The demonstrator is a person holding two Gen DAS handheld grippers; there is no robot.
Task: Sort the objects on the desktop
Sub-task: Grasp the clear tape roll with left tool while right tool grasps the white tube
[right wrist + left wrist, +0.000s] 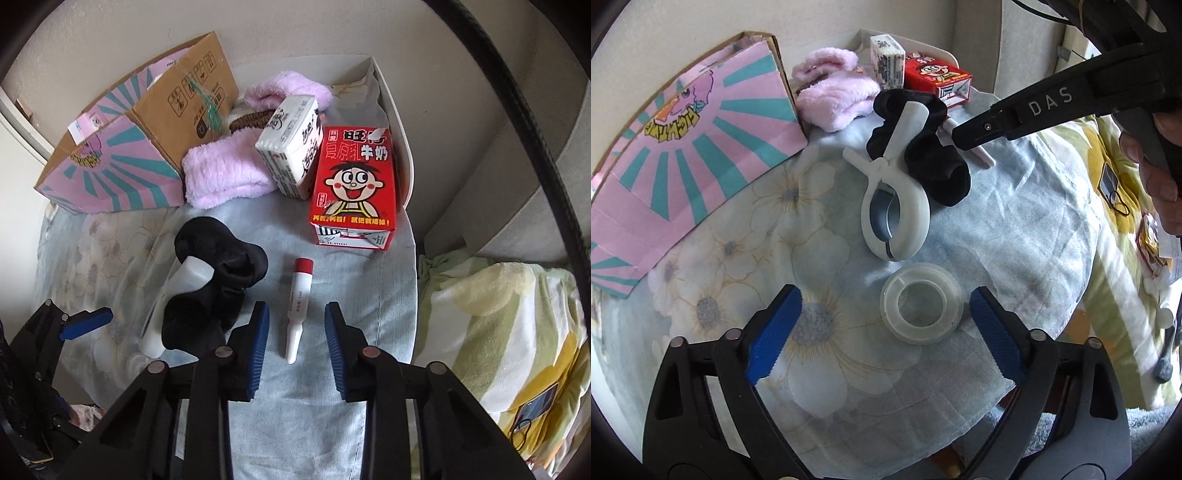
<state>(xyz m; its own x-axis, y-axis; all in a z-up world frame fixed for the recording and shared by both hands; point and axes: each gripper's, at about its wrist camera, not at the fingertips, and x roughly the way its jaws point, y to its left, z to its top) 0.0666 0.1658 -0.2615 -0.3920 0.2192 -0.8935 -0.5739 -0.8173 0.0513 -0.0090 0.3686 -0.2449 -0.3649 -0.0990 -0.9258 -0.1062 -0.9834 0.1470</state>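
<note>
Blue-padded fingers of both grippers hang open over a flowered cloth (1015, 221), gripping nothing.

Left gripper (886, 332): jaws spread wide, with a clear tape roll (921, 304) lying on the cloth between them, nearer its right pad and apart from both. Just ahead lies a white plastic clamp (895, 206), its handles tangled with a black scrunchie (938, 173).
Right gripper (297, 345): jaws partly open, flanking the nozzle end of a small white tube with a red cap (299, 299); neither pad touches it. Left of this gripper sits the same scrunchie; ahead stands a red milk carton (354, 184), with a tissue pack (291, 147) and a pink fluffy cloth (221, 173) to its left. Farther left is a pink-and-teal cardboard box (122, 170).
</note>
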